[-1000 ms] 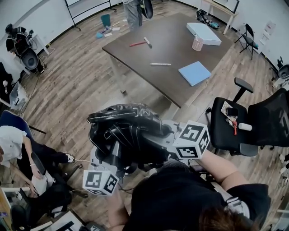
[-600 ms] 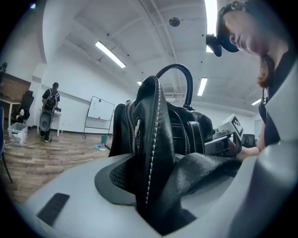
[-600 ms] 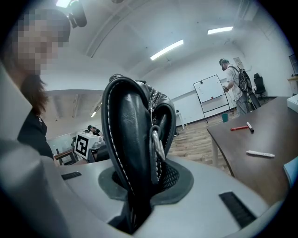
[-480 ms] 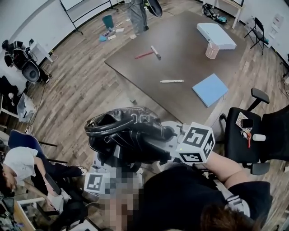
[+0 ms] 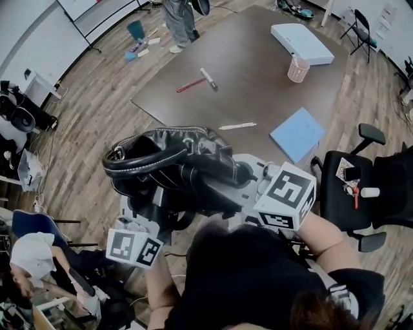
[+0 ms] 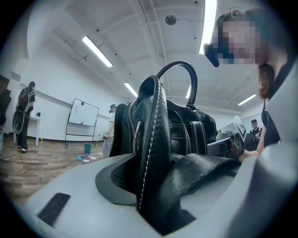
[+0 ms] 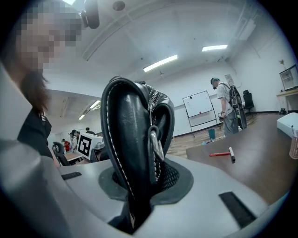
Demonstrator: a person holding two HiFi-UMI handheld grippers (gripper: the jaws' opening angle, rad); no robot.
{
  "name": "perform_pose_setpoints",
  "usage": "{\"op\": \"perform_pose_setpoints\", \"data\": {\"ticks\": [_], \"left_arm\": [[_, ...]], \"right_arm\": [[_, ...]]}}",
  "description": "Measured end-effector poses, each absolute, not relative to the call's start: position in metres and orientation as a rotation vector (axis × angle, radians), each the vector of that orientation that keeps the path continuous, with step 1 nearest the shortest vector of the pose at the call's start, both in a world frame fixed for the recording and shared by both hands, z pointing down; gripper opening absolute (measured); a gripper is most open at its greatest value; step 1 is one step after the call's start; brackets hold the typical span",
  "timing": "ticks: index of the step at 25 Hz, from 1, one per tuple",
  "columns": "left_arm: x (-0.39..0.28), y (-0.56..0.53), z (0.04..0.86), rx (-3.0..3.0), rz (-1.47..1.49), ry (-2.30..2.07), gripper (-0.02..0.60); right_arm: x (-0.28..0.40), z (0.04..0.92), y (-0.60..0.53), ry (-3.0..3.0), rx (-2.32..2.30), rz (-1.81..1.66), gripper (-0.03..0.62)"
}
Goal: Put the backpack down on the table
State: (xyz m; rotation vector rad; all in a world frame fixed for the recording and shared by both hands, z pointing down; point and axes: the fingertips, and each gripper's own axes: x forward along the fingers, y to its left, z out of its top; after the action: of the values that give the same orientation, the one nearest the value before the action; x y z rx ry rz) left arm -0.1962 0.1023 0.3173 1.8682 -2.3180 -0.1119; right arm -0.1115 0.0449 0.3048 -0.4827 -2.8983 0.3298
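Observation:
A black leather backpack [image 5: 174,164] with white stitching hangs in the air between both grippers, just short of the near edge of the dark brown table [image 5: 258,77]. My left gripper [image 5: 151,206] grips its left side; the jaws are closing, with a stitched edge and a woven strap [image 6: 200,172] pinched between them. My right gripper [image 5: 242,177] is shut on the zipped edge of the backpack [image 7: 130,144]. In the left gripper view the backpack [image 6: 153,139] stands upright with its handle on top. The right gripper view shows the table [image 7: 260,162] ahead at the right.
On the table lie a blue folder [image 5: 297,134], a white box [image 5: 302,42], a pink cup [image 5: 297,67], a white pen [image 5: 237,126] and a red marker [image 5: 190,84]. A black office chair [image 5: 374,187] stands at the right. One person [image 5: 177,19] stands at the far end.
Both grippers have carried the backpack forward toward the table and a little upward. The table's near edge now lies right behind the backpack in the head view.

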Motion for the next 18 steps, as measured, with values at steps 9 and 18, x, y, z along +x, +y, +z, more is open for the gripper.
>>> {"op": "perform_pose_setpoints", "data": {"ticks": [9, 18], "left_arm": [[-0.21, 0.0, 0.293, 2.11, -0.021, -2.192, 0.191], [-0.226, -0.117, 0.305, 2.337, -0.063, -1.932, 0.173]], "right_arm": [[-0.118, 0.287, -0.041, -3.003, -0.194, 0.354, 0.087], [-0.128, 0.301, -0.138, -2.994, 0.116, 0.433, 0.087]]}}
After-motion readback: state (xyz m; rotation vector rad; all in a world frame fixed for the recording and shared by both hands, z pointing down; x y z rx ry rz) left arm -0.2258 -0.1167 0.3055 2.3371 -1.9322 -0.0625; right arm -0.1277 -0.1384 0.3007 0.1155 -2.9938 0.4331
